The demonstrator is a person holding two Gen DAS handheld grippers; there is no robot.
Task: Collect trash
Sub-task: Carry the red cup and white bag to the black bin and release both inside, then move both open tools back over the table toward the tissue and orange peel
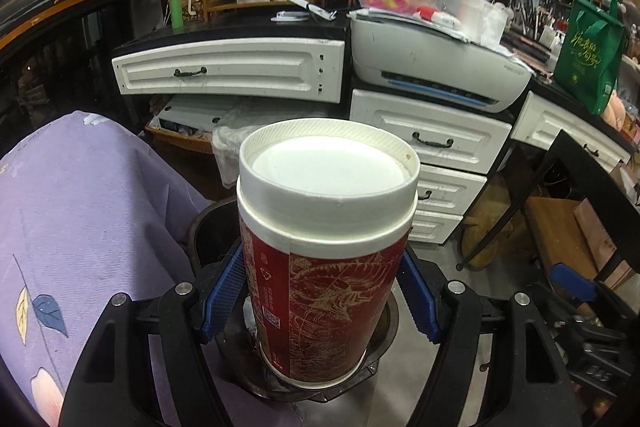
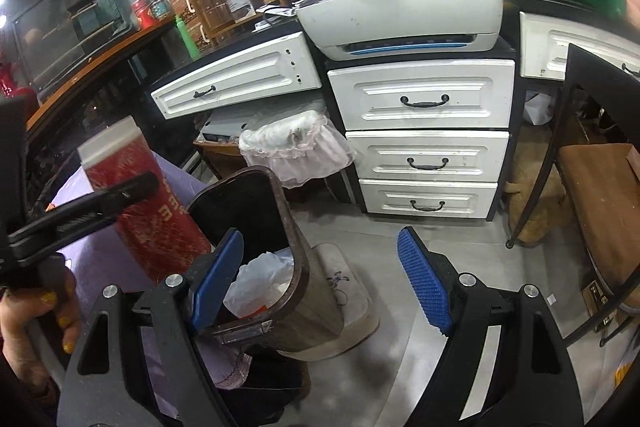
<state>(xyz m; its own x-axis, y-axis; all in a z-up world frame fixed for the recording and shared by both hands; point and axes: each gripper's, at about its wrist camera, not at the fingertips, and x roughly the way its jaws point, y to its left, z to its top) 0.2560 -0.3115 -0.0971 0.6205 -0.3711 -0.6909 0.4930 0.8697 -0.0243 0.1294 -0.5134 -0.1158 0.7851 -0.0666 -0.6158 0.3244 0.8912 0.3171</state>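
A red canister (image 1: 320, 307) with gold print and a white lid stands upright between the blue pads of my left gripper (image 1: 322, 267), which is shut on its sides. It hangs right over the mouth of a trash bin (image 1: 388, 323). The right wrist view shows the same canister (image 2: 148, 211) at the left, with the left gripper's black finger (image 2: 112, 199) across it. The wood-grain trash bin (image 2: 316, 311) has its lid (image 2: 236, 207) up and crumpled plastic (image 2: 260, 279) inside. My right gripper (image 2: 320, 283) is open and empty beside the bin.
A purple patterned cloth (image 1: 92, 219) lies to the left of the bin. White drawers (image 2: 424, 155) and a printer (image 2: 400, 15) stand behind. A lace-covered basket (image 2: 296, 143) sits under the desk, and a black-framed wooden stool (image 2: 592, 195) is at the right.
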